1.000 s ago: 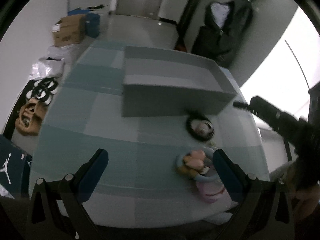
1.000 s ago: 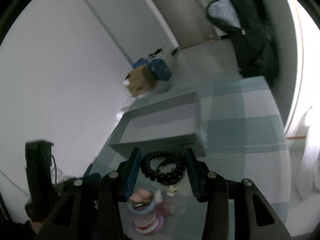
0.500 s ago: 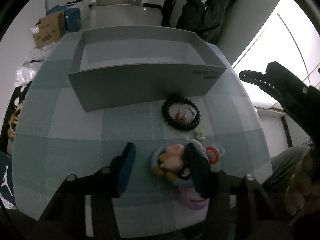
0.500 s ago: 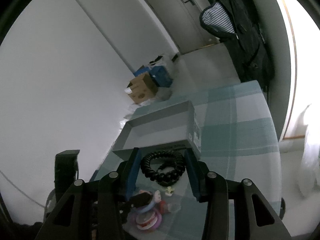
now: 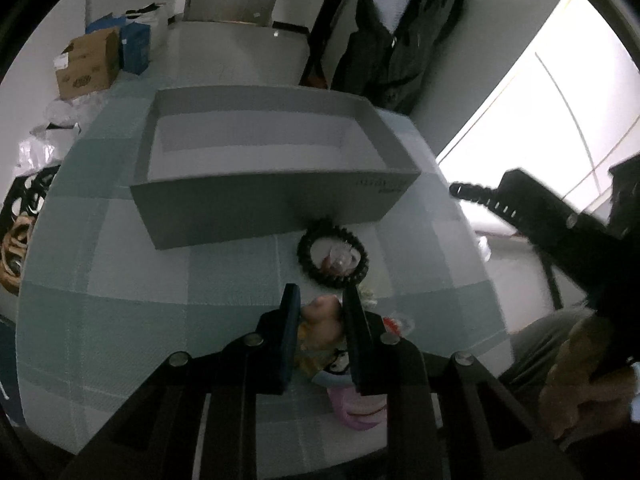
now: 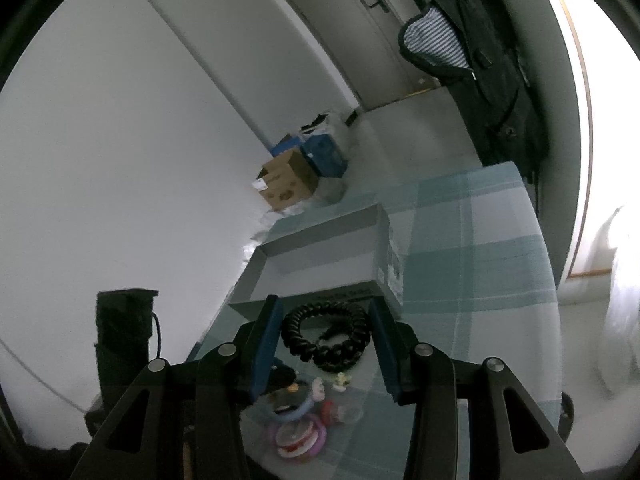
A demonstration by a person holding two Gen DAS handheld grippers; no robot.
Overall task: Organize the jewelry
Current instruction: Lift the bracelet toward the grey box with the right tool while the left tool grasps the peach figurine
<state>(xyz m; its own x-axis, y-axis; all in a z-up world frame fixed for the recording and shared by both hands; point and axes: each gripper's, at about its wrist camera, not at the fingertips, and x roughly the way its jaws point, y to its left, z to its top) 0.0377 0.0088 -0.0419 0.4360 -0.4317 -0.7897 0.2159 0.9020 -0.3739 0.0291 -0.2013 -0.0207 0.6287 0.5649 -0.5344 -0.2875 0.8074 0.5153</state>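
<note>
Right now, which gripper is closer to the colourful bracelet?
Left. The left gripper has just closed its jaws on the colourful bracelet; the right gripper hangs apart, holding a black bracelet.

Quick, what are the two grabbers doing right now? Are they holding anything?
Left gripper: just closed, pinching the colourful charm bracelet.
Right gripper: holding the black beaded bracelet up off the table.

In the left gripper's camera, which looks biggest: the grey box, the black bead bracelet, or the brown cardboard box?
1. grey box, by far.
2. black bead bracelet and brown cardboard box look about alike; the cardboard box is much farther away, so I won't rank them.
</note>
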